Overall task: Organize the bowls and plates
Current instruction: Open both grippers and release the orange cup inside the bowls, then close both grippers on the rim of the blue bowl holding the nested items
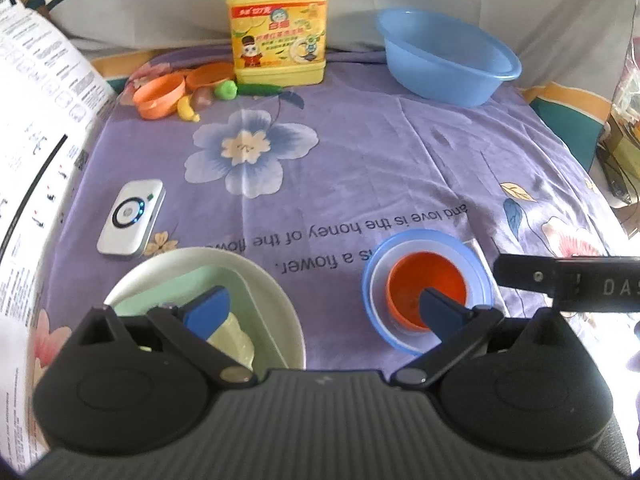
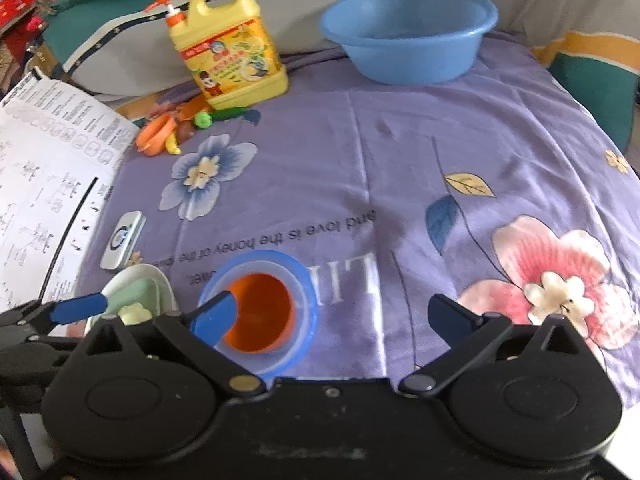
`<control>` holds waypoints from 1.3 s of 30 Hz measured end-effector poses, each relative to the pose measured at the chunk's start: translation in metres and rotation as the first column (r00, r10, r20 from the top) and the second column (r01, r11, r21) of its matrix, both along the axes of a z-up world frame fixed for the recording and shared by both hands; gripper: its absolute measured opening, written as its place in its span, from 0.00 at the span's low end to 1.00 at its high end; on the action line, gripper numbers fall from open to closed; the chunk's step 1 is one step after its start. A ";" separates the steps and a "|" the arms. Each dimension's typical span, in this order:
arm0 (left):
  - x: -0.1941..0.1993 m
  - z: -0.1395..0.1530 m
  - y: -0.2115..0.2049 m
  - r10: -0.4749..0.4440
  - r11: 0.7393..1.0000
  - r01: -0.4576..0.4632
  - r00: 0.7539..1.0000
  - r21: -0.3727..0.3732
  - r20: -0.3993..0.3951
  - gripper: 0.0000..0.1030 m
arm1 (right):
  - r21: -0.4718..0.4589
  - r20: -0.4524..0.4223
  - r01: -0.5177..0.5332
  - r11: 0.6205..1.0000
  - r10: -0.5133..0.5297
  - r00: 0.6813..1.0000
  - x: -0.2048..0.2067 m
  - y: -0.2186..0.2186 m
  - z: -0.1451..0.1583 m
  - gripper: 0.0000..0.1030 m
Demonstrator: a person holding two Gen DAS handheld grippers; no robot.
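Orange bowl (image 2: pixel 260 316) upright, nested in blue bowl (image 2: pixel 304 280).

This is a home, with the work surface seemingly a bed or sofa rather than a proper table. A purple floral sheet (image 1: pixel 360 152) printed with English verse about love and flowers covers it, and grey cushioning (image 2: pixel 280 28) with teal and navy trim rises behind. Household goods sit on the sheet: 1 large yellow jug of dish detergent (image 1: pixel 278 28) with a pump, 1 blue plastic washbasin (image 1: pixel 444 56), and a cluster of toy fruit and small orange dishes (image 1: pixel 160 96). A folded printed instruction sheet (image 1: pixel 36 128) lies at the left edge, and a small white electronic device (image 1: pixel 131 218) rests nearby.
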State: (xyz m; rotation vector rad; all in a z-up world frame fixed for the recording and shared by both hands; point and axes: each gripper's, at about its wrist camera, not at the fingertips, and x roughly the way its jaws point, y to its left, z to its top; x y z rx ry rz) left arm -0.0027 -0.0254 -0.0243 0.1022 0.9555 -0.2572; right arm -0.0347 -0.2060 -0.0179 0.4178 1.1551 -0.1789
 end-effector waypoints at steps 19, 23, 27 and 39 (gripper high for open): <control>0.000 -0.016 0.018 -0.003 0.997 0.002 1.000 -0.076 -0.016 1.00 | -0.015 -0.060 0.014 1.000 -0.015 0.998 0.007 0.007 -0.011 1.00; 0.001 -0.020 0.012 -0.020 0.996 0.018 1.000 -0.088 -0.024 1.00 | 0.013 -0.072 0.024 1.000 -0.023 0.997 0.010 0.005 -0.018 1.00; 0.003 -0.025 0.004 -0.043 0.994 0.039 0.998 -0.098 -0.039 0.94 | 0.041 -0.074 0.047 0.998 -0.044 0.996 0.011 0.002 -0.023 1.00; 0.013 -0.031 -0.011 -0.083 0.987 0.073 0.994 -0.146 -0.067 0.70 | 0.093 -0.051 0.018 0.996 -0.014 0.999 0.018 0.004 -0.028 0.78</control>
